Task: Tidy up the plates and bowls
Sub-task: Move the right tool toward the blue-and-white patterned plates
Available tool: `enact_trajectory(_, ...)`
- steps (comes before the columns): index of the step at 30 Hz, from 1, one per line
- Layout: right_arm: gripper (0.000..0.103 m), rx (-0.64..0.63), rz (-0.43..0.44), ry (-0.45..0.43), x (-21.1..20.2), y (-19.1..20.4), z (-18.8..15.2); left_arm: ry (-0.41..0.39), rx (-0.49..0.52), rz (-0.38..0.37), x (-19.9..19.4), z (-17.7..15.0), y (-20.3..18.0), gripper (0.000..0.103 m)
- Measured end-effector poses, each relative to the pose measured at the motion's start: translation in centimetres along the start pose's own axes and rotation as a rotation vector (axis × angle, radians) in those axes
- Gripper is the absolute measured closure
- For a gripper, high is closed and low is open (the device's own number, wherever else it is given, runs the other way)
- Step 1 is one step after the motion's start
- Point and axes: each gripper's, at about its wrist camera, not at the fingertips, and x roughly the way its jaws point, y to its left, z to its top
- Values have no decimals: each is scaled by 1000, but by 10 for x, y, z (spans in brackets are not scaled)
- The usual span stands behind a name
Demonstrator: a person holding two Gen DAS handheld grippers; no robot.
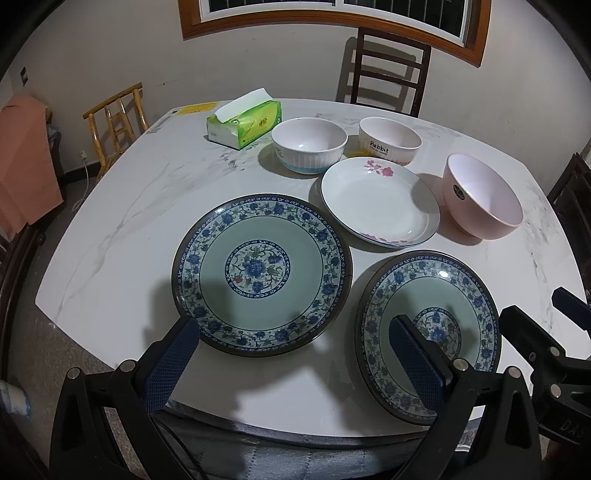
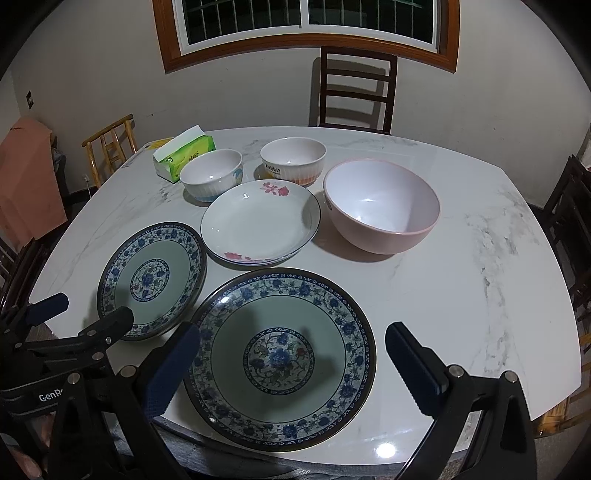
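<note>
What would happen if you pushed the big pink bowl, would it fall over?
The pink bowl looks tall with a narrow foot, so a push near its rim might tip it; a push low down would more likely slide it on the smooth marble table. Its glossy walls look slippery to pinch. It appears empty, so it is probably light.

Two plates [image 1: 262, 275] in front, third plate [image 1: 380, 201] behind (bowls [image 1: 309, 144] farthest back).

From my left wrist view, the right-hand blue-patterned plate [image 1: 428, 336] is partly covered by my left gripper's [image 1: 295, 362] finger. The lettering on the ribbed bowl [image 2: 293, 159] is too blurred to read in my right wrist view. The window [image 2: 306, 26] is cut off by the top edge.
</note>
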Motion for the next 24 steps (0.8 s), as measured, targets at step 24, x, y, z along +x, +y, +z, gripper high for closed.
enact_trajectory(24, 0, -46, 62, -4, 5, 7, 8, -17, -47, 2, 4, 9, 36, 1)
